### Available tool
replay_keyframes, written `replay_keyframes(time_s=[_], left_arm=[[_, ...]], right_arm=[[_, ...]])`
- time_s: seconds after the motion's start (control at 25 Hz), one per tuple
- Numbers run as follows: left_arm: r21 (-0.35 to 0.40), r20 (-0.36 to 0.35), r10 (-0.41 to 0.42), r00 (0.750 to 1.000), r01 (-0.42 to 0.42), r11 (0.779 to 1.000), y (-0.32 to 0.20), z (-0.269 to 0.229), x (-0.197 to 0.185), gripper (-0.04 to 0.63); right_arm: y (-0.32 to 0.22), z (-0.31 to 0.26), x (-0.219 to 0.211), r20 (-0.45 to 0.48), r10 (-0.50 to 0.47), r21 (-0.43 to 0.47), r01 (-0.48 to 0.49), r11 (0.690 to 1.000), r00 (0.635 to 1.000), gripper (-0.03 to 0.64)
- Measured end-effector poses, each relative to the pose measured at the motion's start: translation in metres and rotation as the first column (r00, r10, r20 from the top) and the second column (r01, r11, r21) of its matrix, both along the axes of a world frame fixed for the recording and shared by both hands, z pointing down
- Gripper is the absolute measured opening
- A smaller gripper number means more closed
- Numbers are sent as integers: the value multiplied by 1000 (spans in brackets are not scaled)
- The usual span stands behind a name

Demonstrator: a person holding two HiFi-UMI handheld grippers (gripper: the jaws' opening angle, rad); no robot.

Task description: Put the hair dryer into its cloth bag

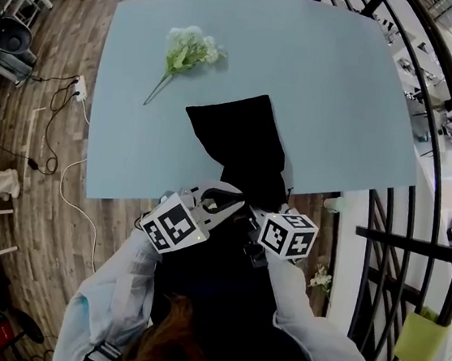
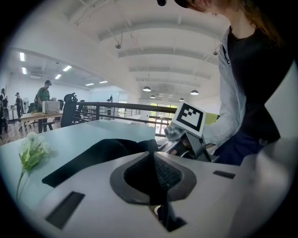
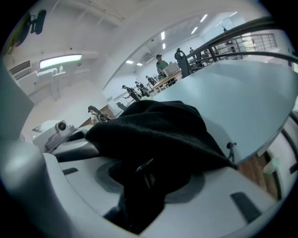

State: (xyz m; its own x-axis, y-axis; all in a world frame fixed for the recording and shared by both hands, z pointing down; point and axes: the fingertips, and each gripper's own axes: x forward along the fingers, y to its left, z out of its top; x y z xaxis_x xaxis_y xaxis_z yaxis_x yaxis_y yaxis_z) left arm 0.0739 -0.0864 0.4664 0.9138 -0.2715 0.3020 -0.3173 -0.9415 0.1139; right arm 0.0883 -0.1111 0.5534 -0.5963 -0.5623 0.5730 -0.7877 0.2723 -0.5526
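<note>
The black cloth bag (image 1: 243, 141) lies on the pale blue counter (image 1: 359, 94), running from its middle to the near edge, where its end bunches up (dark on dark there). The left tongs (image 2: 152, 160) are clenched on a thin fold of its hem. The right tongs (image 1: 266, 216) grasp a thicker wad of it. A white flower sprig (image 1: 188, 52) lies apart, toward the far left corner.

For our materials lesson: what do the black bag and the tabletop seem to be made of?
The black bag looks like soft matte cloth: it drapes limply. The tabletop is smooth pale blue, perhaps laminate or painted board: no grain.
</note>
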Motion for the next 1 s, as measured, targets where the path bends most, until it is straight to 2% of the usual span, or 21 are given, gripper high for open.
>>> replay_keyframes(time_s=[0.12, 0.32, 0.48, 0.68, 0.84, 1.0], left_arm=[[7, 12, 17, 1000, -17, 1000, 9, 2, 2, 29], [-22, -19, -14, 1000, 13, 1000, 14, -1, -4, 29], [-49, -16, -35, 999, 34, 998, 17, 1, -12, 28], [-58, -18, -69, 997, 67, 996, 15, -3, -28, 26], [-75, -45, -74, 996, 70, 995, 13, -8, -34, 26], [-66, -43, -108, 993, 105, 992, 3, -10, -41, 26]], right_arm=[[-6, -2, -1, 49, 38, -14, -37, 999, 998, 198], [-14, 3, -5, 177, 138, -89, -124, 988, 974, 198], [-31, 2, -3, 170, 187, -76, -176, 981, 968, 198], [-55, 6, -10, 196, 276, -82, -265, 961, 941, 198], [-75, 8, -19, 237, 351, -98, -338, 936, 906, 198], [-104, 15, -15, 215, 426, -74, -420, 904, 879, 198]])
